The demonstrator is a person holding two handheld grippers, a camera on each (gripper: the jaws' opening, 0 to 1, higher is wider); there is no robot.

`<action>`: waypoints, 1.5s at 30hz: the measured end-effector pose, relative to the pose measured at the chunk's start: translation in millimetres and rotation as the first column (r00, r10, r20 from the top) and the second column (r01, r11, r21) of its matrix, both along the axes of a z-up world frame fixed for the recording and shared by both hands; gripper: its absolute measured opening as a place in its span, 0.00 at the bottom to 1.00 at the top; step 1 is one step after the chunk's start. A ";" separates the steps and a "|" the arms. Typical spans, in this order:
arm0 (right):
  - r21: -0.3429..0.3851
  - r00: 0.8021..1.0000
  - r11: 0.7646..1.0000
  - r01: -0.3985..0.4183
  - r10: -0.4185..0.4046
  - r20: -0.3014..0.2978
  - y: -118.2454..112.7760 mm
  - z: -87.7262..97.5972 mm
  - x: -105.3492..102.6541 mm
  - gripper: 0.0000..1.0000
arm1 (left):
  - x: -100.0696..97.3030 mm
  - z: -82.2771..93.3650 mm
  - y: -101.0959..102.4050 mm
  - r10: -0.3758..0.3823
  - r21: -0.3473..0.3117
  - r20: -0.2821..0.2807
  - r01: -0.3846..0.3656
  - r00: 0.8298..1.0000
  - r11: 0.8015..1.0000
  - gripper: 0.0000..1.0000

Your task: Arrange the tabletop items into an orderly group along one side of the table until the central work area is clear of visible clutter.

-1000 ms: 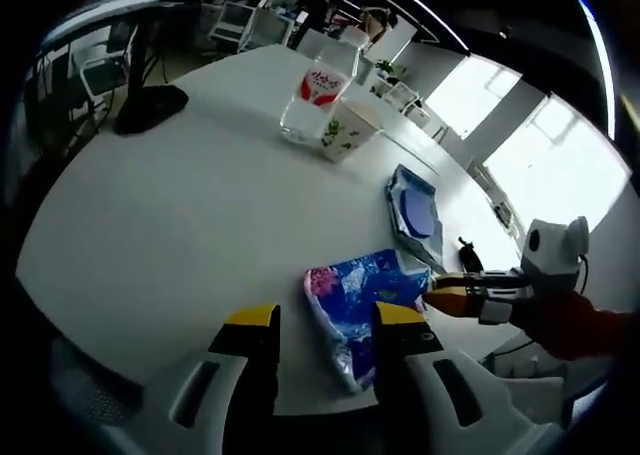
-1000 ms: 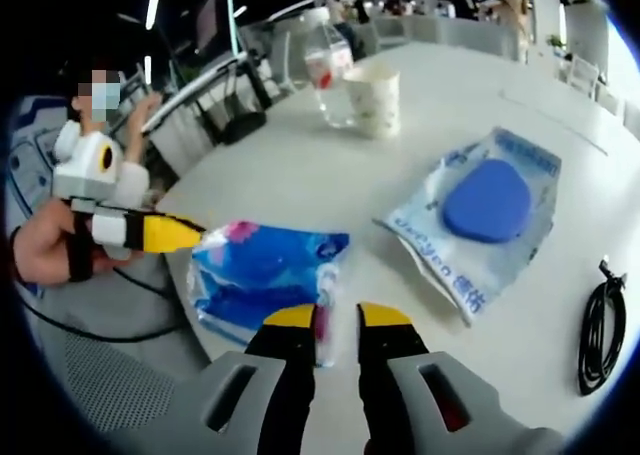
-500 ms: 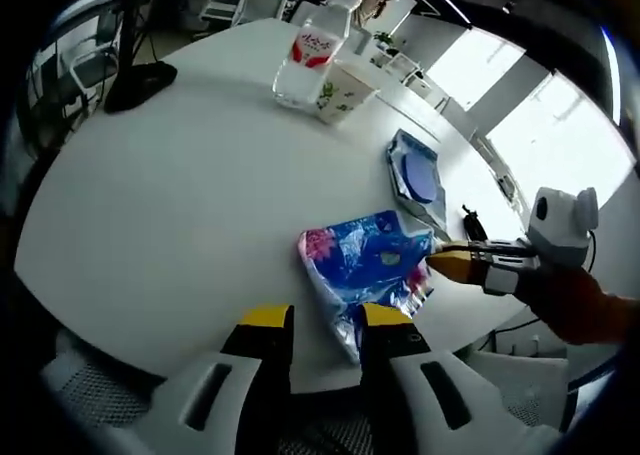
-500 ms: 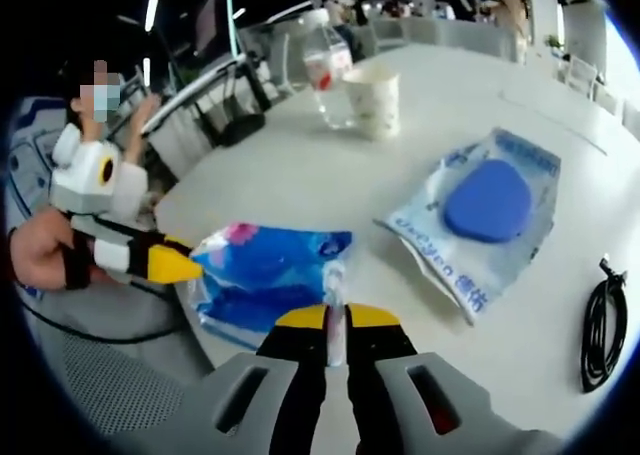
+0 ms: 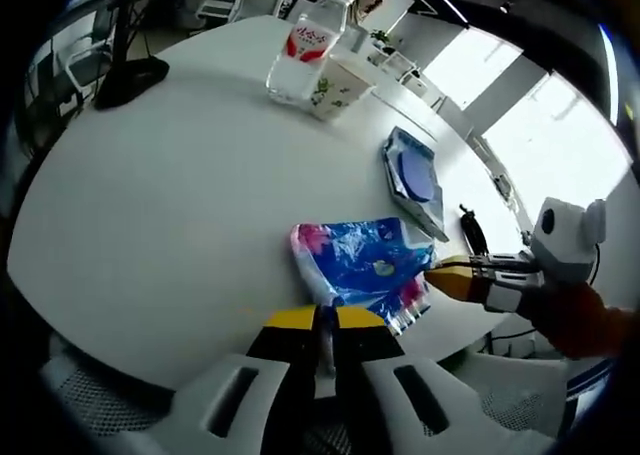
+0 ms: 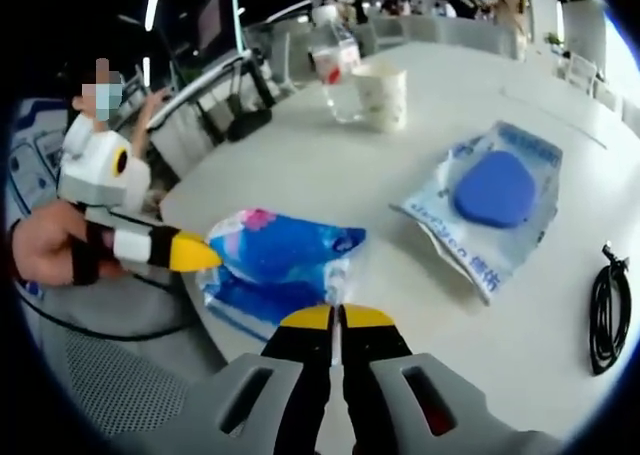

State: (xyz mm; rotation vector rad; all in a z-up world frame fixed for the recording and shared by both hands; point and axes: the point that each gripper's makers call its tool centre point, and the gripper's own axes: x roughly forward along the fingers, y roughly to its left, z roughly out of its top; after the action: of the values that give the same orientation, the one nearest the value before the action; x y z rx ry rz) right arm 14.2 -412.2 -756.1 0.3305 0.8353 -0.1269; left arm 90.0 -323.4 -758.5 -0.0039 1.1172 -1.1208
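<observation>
A crinkly blue plastic pack [image 5: 360, 265] with pink print lies near the rounded edge of the white surface [image 5: 170, 205], pinched at opposite ends by the left gripper [image 5: 325, 320] and the right gripper [image 6: 335, 318], its long axis running between them. Farther in rest a flat clear pouch with a blue oval insert [image 6: 495, 200], a printed paper cup [image 5: 338, 87] and a clear bottle [image 5: 298, 57].

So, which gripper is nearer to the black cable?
Right. The right gripper clamps the blue packet at its edge toward the black cable; the left gripper clamps the opposite edge, farther away.
</observation>
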 end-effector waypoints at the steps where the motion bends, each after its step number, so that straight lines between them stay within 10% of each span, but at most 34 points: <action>1: -0.002 1.000 1.000 0.000 0.000 -0.001 0.3 0.2 -0.2 0.00 | 1.0 0.7 -1.1 0.004 -0.008 -0.005 -0.004 1.000 1.000 0.00; 23: -0.001 1.000 1.000 0.001 -0.001 -0.027 -0.5 -5.0 4.4 0.03 | 22.0 10.0 -14.0 0.025 -0.054 0.019 -0.024 1.000 0.998 0.03; 45: 0.002 0.999 1.000 0.029 -0.029 -0.017 -5.4 -3.6 1.9 0.09 | 24.4 21.9 4.8 -0.018 -0.089 0.045 0.022 0.999 0.996 0.27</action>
State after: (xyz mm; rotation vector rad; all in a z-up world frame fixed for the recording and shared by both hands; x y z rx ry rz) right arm 16.1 -417.6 -759.7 0.3440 0.8480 -0.1559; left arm 114.4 -318.6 -736.7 -0.0384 1.0292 -1.1826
